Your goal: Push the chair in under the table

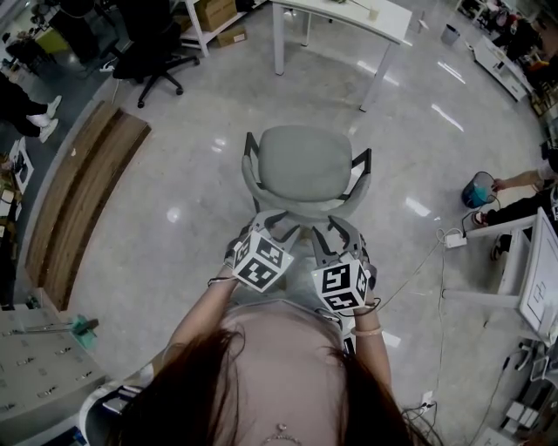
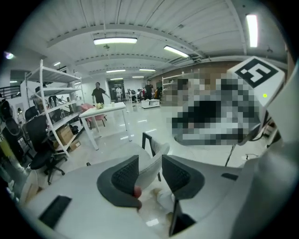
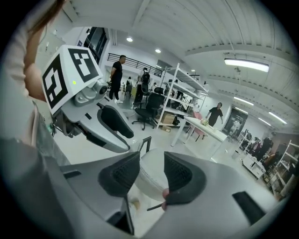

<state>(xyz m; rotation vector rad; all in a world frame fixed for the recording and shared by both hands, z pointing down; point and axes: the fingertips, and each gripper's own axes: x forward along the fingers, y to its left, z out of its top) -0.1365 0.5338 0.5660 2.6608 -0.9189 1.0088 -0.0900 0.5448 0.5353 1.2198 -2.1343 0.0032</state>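
Chair: grey padded office chair with dark armrests (image 1: 305, 165), standing on the glossy pale floor (image 1: 174, 148), its backrest nearest the person.
Chair versus worktop: well apart; the white worktop on white legs (image 1: 392, 24) sits ahead of the seat at the top of the head view, and no part of the chair is under it.
Left hand-held gripper (image 2: 150, 164): jaws clearly apart, not at their widest; the pale upper edge of the backrest shows in the gap, but I can't see either dark pad pressing on it.
Right hand-held gripper (image 3: 152, 161): same story, jaws parted with the rounded grey backrest between them and a gap at both pads, so no grip.
Pair: the 2 sit side by side at the top of the backrest, left one over its left part, right one over its right part, both angled downward.
Marker cubes: the white cube with black squares on the left one (image 1: 261, 260) is just beside the one on the right (image 1: 342, 283).
Surroundings: black swivel chair (image 1: 148, 43) at upper left, long wooden bench (image 1: 78, 200) along the left, teal bucket (image 1: 478, 189) at the right.
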